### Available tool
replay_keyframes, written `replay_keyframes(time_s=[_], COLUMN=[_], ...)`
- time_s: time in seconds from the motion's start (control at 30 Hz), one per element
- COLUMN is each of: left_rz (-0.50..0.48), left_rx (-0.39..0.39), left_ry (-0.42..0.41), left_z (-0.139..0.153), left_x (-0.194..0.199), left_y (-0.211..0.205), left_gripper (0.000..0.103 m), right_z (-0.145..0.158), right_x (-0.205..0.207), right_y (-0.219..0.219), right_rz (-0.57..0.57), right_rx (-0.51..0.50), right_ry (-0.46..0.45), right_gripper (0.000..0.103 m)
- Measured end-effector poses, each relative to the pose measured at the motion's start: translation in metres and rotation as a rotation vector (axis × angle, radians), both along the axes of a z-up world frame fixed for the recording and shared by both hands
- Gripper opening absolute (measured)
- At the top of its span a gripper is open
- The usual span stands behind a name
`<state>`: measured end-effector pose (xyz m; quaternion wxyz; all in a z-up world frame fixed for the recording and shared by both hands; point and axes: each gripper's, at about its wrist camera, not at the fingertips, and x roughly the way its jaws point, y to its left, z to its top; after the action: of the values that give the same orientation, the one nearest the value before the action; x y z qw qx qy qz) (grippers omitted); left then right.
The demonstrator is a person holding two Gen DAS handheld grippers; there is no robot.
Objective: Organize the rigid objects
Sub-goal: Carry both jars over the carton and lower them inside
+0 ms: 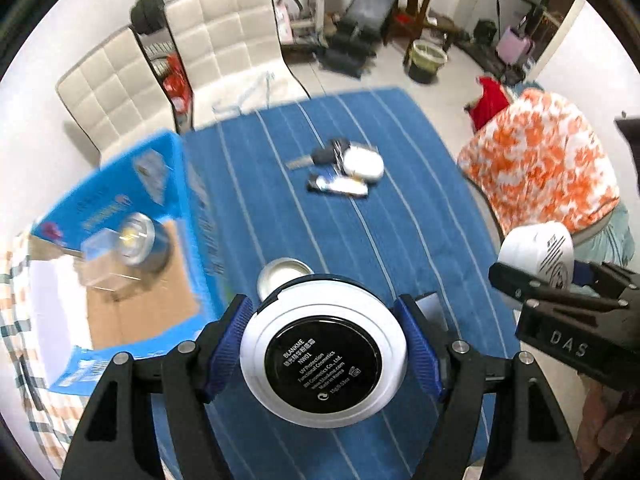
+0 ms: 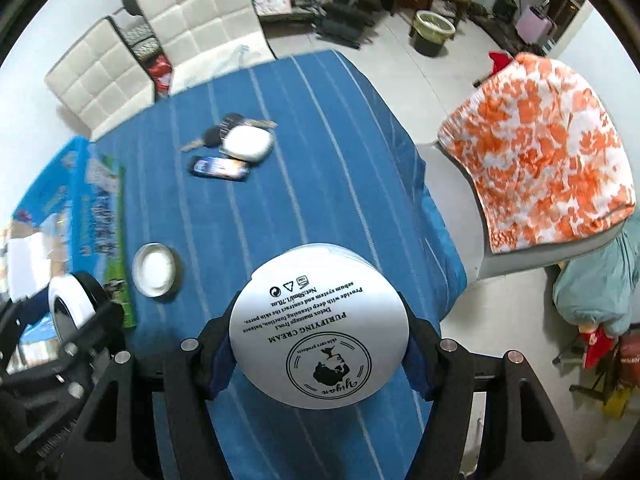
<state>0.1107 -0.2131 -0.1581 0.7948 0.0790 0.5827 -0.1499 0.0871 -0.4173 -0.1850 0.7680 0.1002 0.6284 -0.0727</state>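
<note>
My left gripper (image 1: 324, 344) is shut on a white round compact with a black BLANKME label (image 1: 323, 354), held above the blue striped tablecloth (image 1: 400, 220). My right gripper (image 2: 320, 340) is shut on a silver round tin of purifying cream (image 2: 320, 326); that tin also shows at the right of the left wrist view (image 1: 536, 252). A small open white tin (image 2: 154, 269) lies on the cloth near the blue cardboard box (image 1: 132, 240), which stands at the table's left edge and holds a round metal item (image 1: 136, 238) and a clear plastic case (image 1: 100, 264).
Mid-table lie keys (image 2: 216, 134), a white oval case (image 2: 247, 143) and a dark phone-like item (image 2: 219, 168). Two cream padded chairs (image 2: 200, 12) stand behind the table. A chair with an orange-white cloth (image 2: 540, 152) stands at the right. Clutter lies on the floor beyond.
</note>
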Motion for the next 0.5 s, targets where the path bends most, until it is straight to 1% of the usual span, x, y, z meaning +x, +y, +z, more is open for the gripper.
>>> replay_keyframes(time_s=[0.13, 0.3, 0.43, 0.5], left_rz=[0.028, 0.079, 0.141, 0.170], left_rx=[-0.008, -0.024, -0.027, -0.027], left_ry=[-0.063, -0.114, -0.172, -0.199], left_z=[0.030, 0.064, 0.094, 0.107], left_x=[-0.002, -0.014, -0.027, -0.034], left_y=[0.019, 0.060, 0.100, 0.120], left_gripper=[0.071, 0.071, 0.071, 0.071], right_z=[0.040, 0.087, 0.127, 0.141], right_x=[-0.008, -0.016, -0.021, -0.025], right_y=[0.028, 0.073, 0.121, 0.140], right_rz=[0.045, 0.102, 0.182, 0.207], right_rx=[0.017, 0.039, 0.062, 0.072], right_ry=[-0.069, -0.145, -0.221, -0.249], right_gripper=[0.070, 0.070, 0.070, 0.070])
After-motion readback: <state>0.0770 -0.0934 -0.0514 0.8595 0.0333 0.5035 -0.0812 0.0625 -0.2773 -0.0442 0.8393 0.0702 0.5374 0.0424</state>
